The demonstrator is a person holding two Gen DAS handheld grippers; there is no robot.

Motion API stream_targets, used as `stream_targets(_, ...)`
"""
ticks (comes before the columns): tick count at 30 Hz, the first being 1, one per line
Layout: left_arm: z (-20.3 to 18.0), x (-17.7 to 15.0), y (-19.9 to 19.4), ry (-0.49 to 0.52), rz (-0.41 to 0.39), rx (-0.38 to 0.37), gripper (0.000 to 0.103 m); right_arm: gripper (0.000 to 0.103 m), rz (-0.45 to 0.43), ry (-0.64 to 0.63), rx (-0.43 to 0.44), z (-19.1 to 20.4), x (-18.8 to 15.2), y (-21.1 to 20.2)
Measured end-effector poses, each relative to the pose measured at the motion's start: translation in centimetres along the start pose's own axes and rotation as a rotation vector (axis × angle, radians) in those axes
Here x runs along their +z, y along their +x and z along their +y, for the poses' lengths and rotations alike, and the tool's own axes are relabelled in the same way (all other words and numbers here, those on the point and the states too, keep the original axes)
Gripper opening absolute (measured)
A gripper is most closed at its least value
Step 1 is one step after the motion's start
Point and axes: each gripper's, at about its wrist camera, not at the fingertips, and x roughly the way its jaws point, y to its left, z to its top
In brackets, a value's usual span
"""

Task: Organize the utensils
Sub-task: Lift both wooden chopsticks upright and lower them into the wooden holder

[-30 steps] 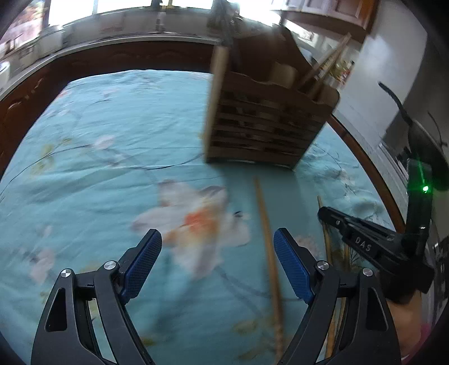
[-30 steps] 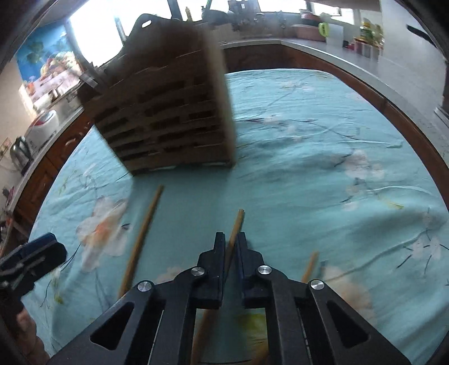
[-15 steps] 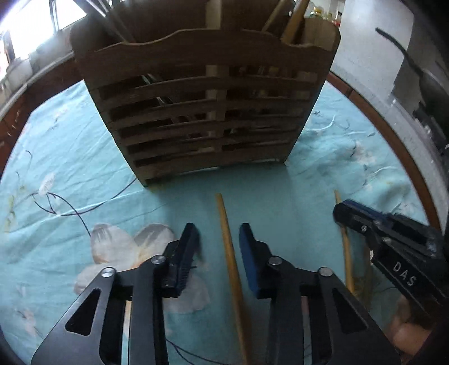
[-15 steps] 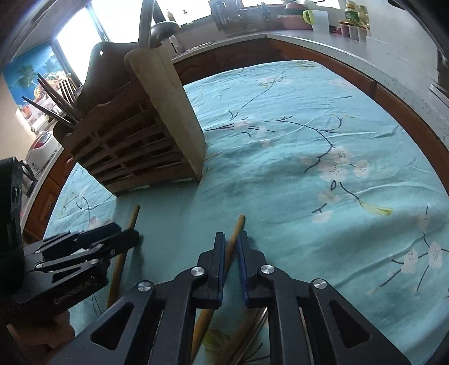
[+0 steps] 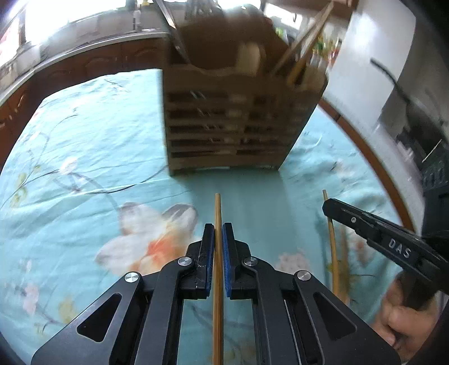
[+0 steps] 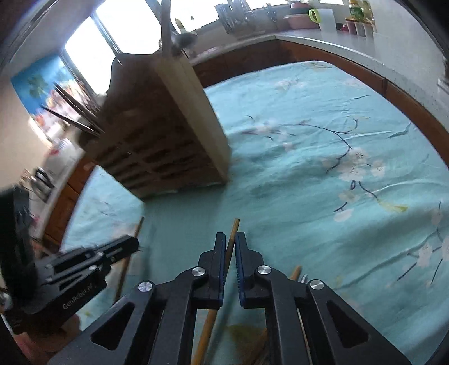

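- Left tongs (image 5: 218, 237): jaws have just been closing, from spread wide around nothing to pinching a chopstick (image 5: 217, 213) between the blue pads.
- That stick runs straight through the left tongs, tip pointing at the rack (image 5: 238, 123); whether it has lifted off the cloth (image 5: 84, 146) can't be told.
- Right tongs (image 6: 230, 247): pressed together on a second chopstick (image 6: 233, 228), same pinch as a second ago; its tip pokes out just past the pads.
- Meaning: each hand now has one stick. Judged next step is lift and drop both into the rack; nothing from this pair is stowed yet.
- Rack: slatted wooden caddy, upright on the cloth-covered worktop, toward the far edge, in front of both tongs and apart from both stick tips.
- Rack contents, left view: a couple of wooden sticks (image 5: 306, 53) lean out of its right compartment; a pale rounded item sits mid-top, too blurred to name.
- Rack contents, right view: dark thin rods (image 6: 73, 112) fan out of its left side; a metal handle (image 6: 166, 25) stands up from the top. Exact compartments unclear.
- Loose items: at least one more stick end (image 6: 295, 272) lies on the cloth at the near edge, just beside the right tongs.
- Risk: long sticks pinched near one end may swing on the lift.
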Motion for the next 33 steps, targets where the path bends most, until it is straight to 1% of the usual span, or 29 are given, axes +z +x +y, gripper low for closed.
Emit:
stream_targets(2, 0.9, -0.4, -2.6, -0.035, -0.044, -0.042, 0.005, 0.006, -0.036, -0.006, 0.026, 0.8, 0.1, -1.5)
stream_targets(3, 1.3, -0.4, -3.2, -0.044, -0.054, -0.047, 0.005, 0.006, -0.049, -0.009, 0.036, 1.1, 0.2, -2.2)
stream_targets(4, 1.7, -0.6, -4.6, -0.055, -0.08, -0.06, 0.005, 0.006, -0.067, -0.018, 0.043, 1.6, 0.3, -3.1)
stream_targets(9, 2.3, -0.7, -9.2, -0.076, -0.168, -0.106, 0.005, 0.005, -0.148, -0.056, 0.08, 3.7, 0.9, -7.1)
stream_targets(14, 2.9, -0.6, -12.5, -0.078, -0.235, -0.129, 0.005, 0.005, -0.231, -0.105, 0.101, 5.6, 1.6, -10.9)
stream_targets(20, 3.2, -0.5, -14.8, -0.076, -0.298, -0.135, 0.005, 0.005, -0.325, -0.142, 0.122, 7.2, 2.6, -14.3)
stream_targets(24, 3.6, -0.2, -16.0, -0.082, -0.333, -0.138, 0.005, 0.005, -0.364, -0.156, 0.121, 7.7, 3.2, -15.4)
stream_targets(33, 4.2, 0.0, -17.9, -0.1, -0.408, -0.122, 0.005, 0.005, -0.388, -0.163, 0.122, 8.0, 3.7, -15.9)
